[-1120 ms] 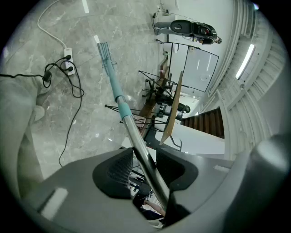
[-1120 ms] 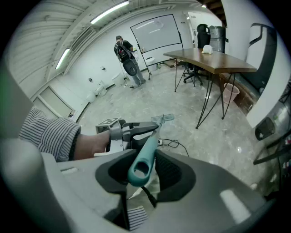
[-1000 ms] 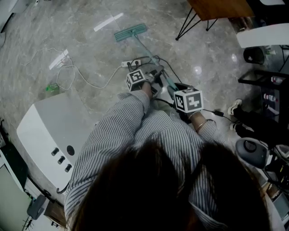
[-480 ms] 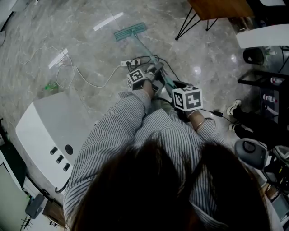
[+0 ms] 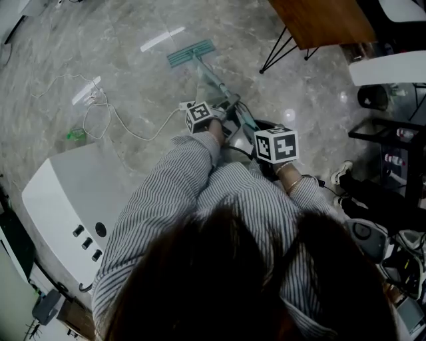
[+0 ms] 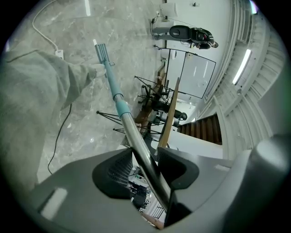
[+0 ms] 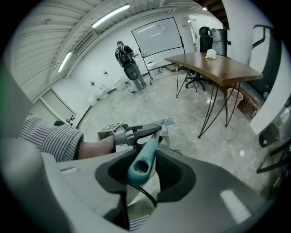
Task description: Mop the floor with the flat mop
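The flat mop lies with its teal head (image 5: 192, 52) on the grey marble floor ahead of me, and its pole (image 5: 219, 86) slants back to my hands. My left gripper (image 5: 229, 110) is shut on the metal pole (image 6: 136, 141), which runs out between its jaws to the mop head (image 6: 101, 52). My right gripper (image 5: 258, 132) is lower on the shaft, shut on the teal handle end (image 7: 140, 164). In the right gripper view the left gripper (image 7: 136, 132) shows ahead, with the mop head (image 7: 167, 121) beyond it.
A white machine (image 5: 66, 200) stands at my left. A white cable and power strip (image 5: 100, 110) lie on the floor near the mop, with a black cable by my feet. A wooden table on black legs (image 5: 319, 20) is at the upper right, and dark shelving and shoes (image 5: 343, 173) at the right. A person (image 7: 125, 57) stands far off.
The head view has shifted slightly forward, so the table and floor cables sit lower in it. Both grippers keep their hold on the mop, which has barely moved.
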Available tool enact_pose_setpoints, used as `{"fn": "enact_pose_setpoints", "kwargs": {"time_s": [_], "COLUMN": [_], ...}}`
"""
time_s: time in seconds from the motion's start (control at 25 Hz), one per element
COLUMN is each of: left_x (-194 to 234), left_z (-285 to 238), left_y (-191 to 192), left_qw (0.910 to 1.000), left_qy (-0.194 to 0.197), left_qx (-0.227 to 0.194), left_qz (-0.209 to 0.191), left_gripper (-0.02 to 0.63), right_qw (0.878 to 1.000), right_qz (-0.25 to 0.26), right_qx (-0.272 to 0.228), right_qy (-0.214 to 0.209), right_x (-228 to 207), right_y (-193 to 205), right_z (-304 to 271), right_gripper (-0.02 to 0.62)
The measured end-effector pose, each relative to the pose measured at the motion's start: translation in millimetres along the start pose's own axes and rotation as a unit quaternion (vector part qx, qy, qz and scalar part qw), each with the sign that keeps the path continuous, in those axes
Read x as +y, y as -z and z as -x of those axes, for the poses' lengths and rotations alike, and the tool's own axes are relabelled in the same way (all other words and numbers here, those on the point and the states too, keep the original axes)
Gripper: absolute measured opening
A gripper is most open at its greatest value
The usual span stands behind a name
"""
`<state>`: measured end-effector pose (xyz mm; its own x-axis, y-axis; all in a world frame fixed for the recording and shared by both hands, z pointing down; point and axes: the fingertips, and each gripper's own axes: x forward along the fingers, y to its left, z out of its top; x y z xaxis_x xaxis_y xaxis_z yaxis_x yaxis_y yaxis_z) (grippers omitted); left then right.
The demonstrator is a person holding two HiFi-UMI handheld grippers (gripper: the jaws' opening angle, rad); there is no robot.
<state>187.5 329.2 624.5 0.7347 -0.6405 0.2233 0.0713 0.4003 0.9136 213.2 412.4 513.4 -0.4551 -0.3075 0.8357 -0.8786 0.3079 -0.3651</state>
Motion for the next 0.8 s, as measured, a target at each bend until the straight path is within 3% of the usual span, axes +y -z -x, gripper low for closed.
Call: {"fn": "enact_pose_setpoints", "kwargs": {"time_s": [0.2, 0.4, 0.8], "left_x": [-21.0, -48.2, -127.3], "left_z": [-27.3, -56.3, -102.1], "left_y": [-60.2, -143.9, -380.8], "left_qw": [0.9996, 0.9995, 0.9993], "left_qy": [0.006, 0.015, -0.004], "left_qx": [-0.025, -0.021, -0.012], "left_qz": [0.009, 0.019, 0.035], "left_gripper": [0.169, 0.172, 0.158], "right_qw": [1.000, 1.000, 0.997], "right_qz": [-0.002, 0.000, 0.006], "right_qx": [0.001, 0.013, 0.065], "right_qy": [0.006, 0.016, 0.039], "right_x": [-11.1, -10.3, 36.3], "right_y": [-60.7, -136.3, -340.3], "right_z": [-32.6, -85.0, -227.8], "right_gripper": [0.120, 0.115, 0.114]}}
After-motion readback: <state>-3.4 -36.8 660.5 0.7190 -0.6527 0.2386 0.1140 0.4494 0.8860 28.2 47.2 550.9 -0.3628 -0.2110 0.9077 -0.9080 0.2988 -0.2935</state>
